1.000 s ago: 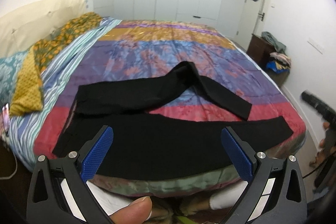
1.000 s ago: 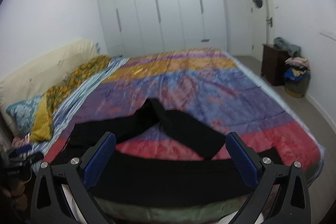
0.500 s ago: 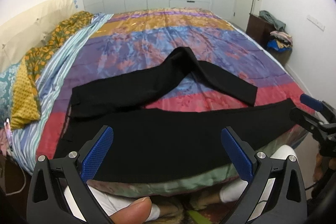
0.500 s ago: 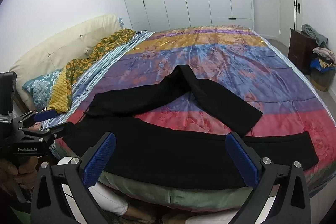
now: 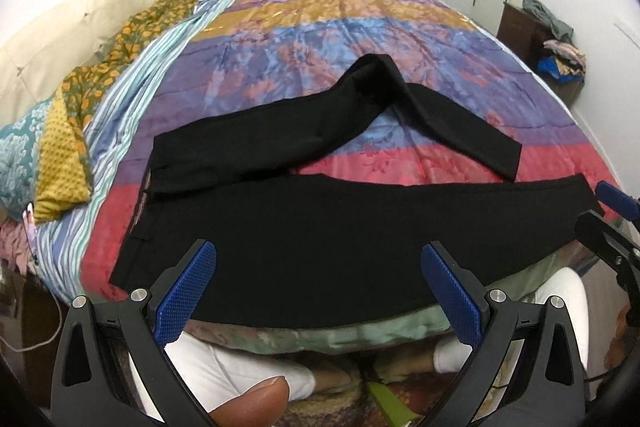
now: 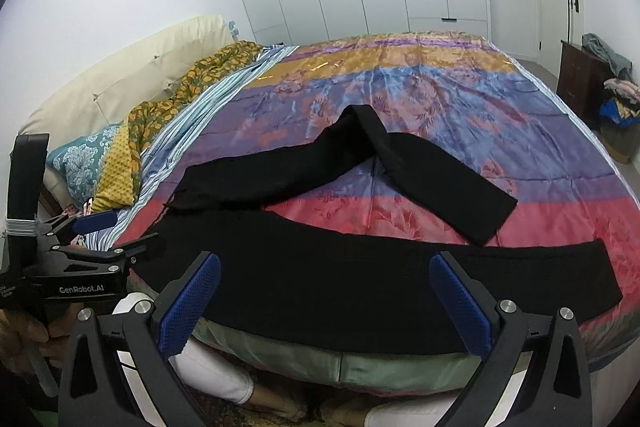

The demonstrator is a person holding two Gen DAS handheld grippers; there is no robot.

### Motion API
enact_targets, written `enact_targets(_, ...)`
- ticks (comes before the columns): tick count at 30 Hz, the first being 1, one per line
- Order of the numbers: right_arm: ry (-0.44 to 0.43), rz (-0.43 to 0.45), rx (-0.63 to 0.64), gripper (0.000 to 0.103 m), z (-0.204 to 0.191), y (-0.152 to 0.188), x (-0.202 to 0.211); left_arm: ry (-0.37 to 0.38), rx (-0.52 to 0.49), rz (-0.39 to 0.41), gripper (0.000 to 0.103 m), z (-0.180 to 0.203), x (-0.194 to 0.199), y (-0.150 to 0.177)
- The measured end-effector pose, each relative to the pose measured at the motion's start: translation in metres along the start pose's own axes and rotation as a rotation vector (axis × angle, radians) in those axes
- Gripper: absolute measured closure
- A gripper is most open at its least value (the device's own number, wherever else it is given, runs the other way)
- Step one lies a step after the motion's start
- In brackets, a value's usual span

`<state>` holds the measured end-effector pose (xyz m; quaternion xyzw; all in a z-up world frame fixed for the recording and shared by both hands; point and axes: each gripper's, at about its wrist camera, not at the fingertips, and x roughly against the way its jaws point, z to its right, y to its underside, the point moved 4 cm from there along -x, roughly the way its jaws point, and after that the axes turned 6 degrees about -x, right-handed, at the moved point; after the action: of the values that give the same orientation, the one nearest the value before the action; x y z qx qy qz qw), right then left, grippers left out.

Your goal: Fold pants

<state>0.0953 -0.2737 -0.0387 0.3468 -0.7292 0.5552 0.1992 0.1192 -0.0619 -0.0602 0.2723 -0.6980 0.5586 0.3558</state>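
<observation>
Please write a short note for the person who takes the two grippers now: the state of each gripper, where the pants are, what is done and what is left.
Left gripper: open, empty, above the near edge of the bed.
Right gripper: open, empty, also at the near edge.
Black pants: on the bedspread, waistband toward the pillows. The near leg lies straight along the bed edge; the far leg is bent back on itself.
Done: no tidy fold yet.
Left: probably straighten the far leg, lay it on the near one, then fold.

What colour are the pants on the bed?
Plain black pants, clearest in the right wrist view against the multicoloured floral quilt.
</observation>
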Motion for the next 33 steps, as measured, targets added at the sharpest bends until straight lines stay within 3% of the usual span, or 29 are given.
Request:
enact_targets(11, -0.063, 0.065, 0.028, 0.0, -0.013, -0.003, 0.006, 0.0, 0.011, -0.014, 0.001, -0.002, 0.0, 0.001)
enact_targets(33, -0.037, -0.02, 0.026, 0.0, -0.012, 0.011, -0.003, -0.017, 0.006, 0.002, 0.001, -0.005, 0.007, 0.0)
